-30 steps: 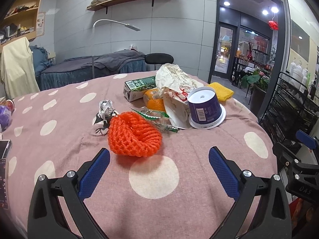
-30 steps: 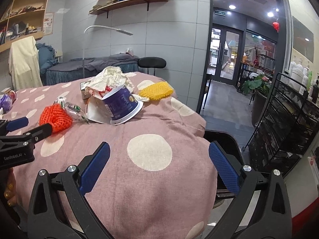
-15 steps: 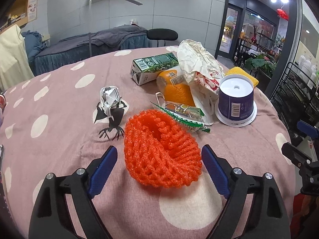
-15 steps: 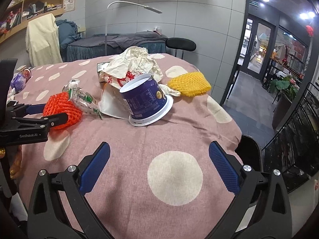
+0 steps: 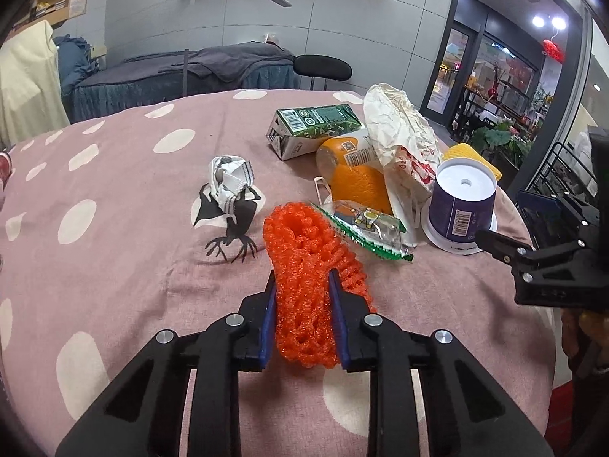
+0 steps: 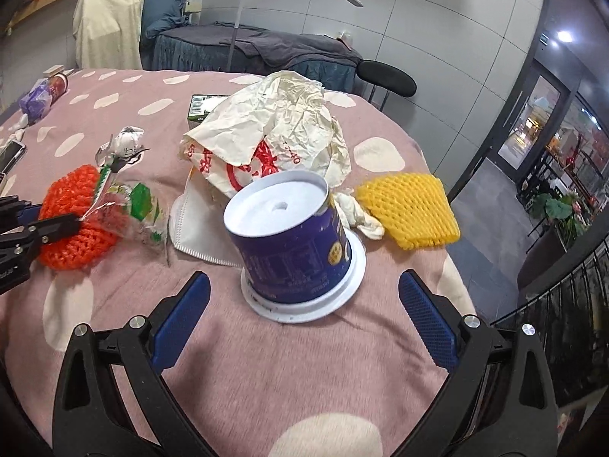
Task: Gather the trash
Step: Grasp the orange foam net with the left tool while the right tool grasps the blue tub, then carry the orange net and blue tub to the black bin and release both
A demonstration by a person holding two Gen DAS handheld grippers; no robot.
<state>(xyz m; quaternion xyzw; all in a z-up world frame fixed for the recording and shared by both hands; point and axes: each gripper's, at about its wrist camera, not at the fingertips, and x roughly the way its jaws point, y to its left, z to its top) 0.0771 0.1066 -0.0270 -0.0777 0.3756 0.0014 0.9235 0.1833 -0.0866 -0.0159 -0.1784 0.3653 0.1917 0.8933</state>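
Observation:
An orange foam net [image 5: 304, 243] lies on the pink dotted tablecloth [image 5: 114, 266]. My left gripper [image 5: 302, 282] is closing on the net, and its blue pads squeeze the near end narrow. Just right of the net lies a clear green-edged wrapper [image 5: 365, 224], then an upside-down purple cup [image 6: 293, 251]. My right gripper [image 6: 304, 285] stands open right in front of that cup, with nothing between its fingers. Behind the cup sit a crumpled paper bag [image 6: 274, 129], a white mask [image 6: 194, 228] and a yellow foam net [image 6: 411, 209].
A green carton [image 5: 312, 129], an orange bottle [image 5: 354, 171] and a crumpled white wrapper [image 5: 230, 179] lie farther back. A phone [image 6: 11, 154] rests at the far left. The table's edge drops off at the right, near a black wire rack [image 6: 571, 304].
My left gripper came forward over the orange net and its jaws drew in, pinching the net. My right gripper swung left and closer to the purple cup.

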